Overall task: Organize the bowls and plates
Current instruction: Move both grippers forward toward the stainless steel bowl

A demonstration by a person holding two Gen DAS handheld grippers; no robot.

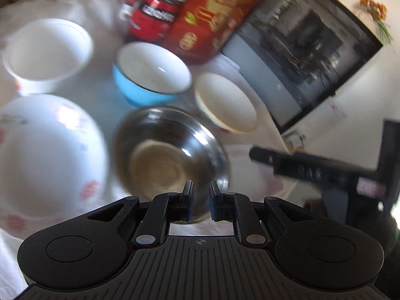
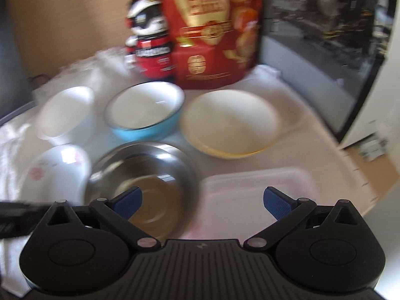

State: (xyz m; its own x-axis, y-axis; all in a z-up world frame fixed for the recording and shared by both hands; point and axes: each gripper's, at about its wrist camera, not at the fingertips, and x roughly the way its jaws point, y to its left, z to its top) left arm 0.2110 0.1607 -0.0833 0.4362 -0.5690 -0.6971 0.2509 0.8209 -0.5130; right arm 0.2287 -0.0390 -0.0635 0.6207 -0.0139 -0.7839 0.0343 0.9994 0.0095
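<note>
A steel bowl (image 1: 170, 155) sits in the middle of the table; it also shows in the right wrist view (image 2: 142, 180). My left gripper (image 1: 200, 195) is nearly shut with the bowl's near rim between its pads. Behind it stand a blue bowl (image 1: 150, 72) (image 2: 145, 110), a cream plate (image 1: 225, 102) (image 2: 230, 122) and a white bowl (image 1: 47, 55) (image 2: 67, 115). A large white flowered bowl (image 1: 47, 155) (image 2: 55, 172) sits to the left. My right gripper (image 2: 202, 202) is open and empty above a pale pink tray (image 2: 257, 190).
A red snack bag (image 2: 215, 27) and a red-and-black figure jar (image 2: 150, 47) stand at the back. A black microwave (image 2: 325, 37) is at the right. The table edge (image 2: 362, 180) runs along the right. The right gripper shows in the left wrist view (image 1: 312, 170).
</note>
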